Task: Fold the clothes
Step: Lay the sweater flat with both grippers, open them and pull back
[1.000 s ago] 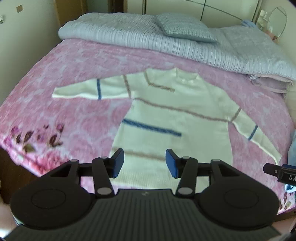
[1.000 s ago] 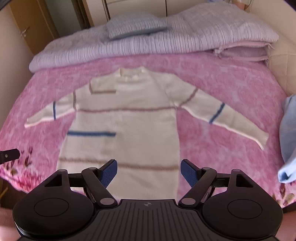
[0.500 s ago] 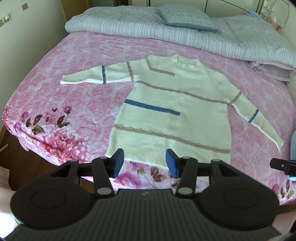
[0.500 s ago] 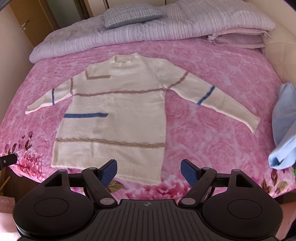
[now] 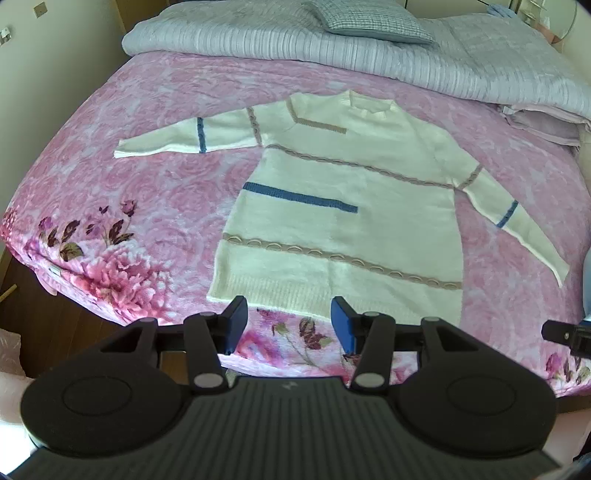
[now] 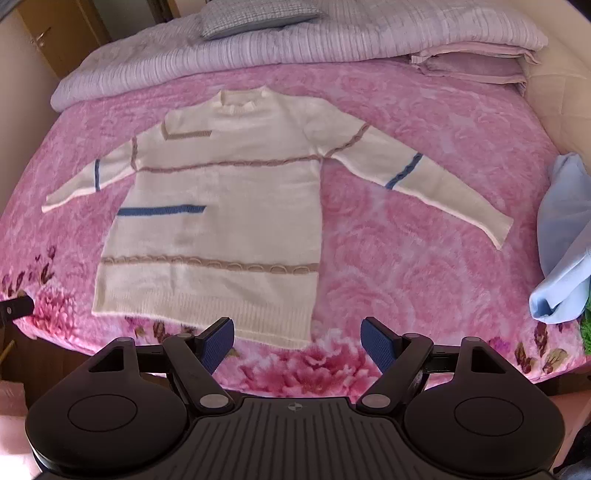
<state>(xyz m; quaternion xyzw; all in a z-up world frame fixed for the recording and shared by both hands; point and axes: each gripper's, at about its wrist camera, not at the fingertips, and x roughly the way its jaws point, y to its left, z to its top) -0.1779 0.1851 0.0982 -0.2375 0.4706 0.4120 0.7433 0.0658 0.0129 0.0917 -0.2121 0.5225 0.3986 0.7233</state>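
Note:
A cream knit sweater with blue and tan stripes lies flat, front up, on the pink bed, both sleeves spread out. It also shows in the right wrist view. My left gripper is open and empty, hanging over the bed's near edge just in front of the hem. My right gripper is open and empty, just in front of the hem's right corner. Neither touches the sweater.
The pink floral bedspread covers the bed. A folded grey quilt and a checked pillow lie at the head. A light blue garment lies at the bed's right edge. Dark wooden floor shows at left.
Both grippers have pulled back from the bed and away from the sweater, so the hem and the bed's near edge now show. Both stayed open.

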